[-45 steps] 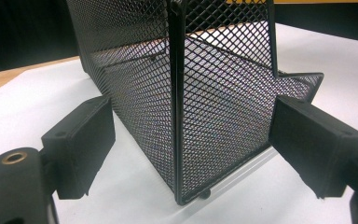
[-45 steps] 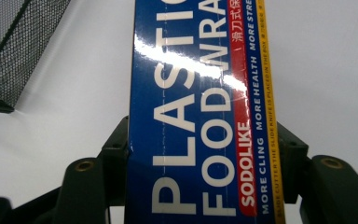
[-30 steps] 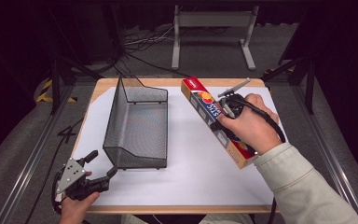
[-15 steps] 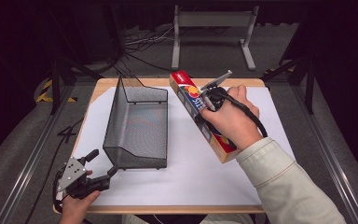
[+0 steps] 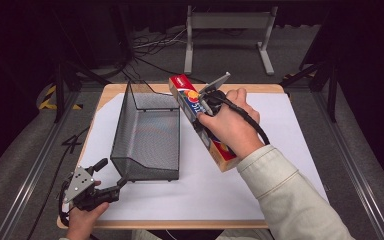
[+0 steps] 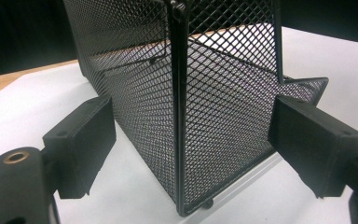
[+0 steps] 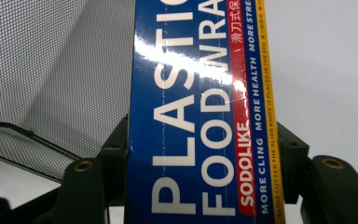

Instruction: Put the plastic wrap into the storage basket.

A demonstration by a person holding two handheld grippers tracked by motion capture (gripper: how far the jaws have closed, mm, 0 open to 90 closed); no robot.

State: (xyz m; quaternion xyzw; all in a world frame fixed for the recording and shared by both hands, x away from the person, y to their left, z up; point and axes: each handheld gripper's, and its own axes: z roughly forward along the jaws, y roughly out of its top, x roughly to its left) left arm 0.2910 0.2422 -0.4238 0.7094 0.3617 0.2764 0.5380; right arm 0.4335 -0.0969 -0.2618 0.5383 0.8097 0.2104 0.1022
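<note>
food wrap box (image 5: 200, 117) in right gripper (image 5: 203, 106), now nearer the mesh basket (image 5: 147, 132)

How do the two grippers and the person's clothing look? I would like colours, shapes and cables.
Both grippers are black, with blocky rectangular pads. The left gripper carries a grey three-cornered plate with small holes. The right gripper trails a black cable over the right hand. Brass-coloured rivets mark the jaw arms. The right sleeve is pale beige.

white sheet (image 5: 290, 150) covers wooden table (image 5: 267, 89); metal stand (image 5: 227, 22) behind (cables (image 5: 150, 47) on floor).
</note>
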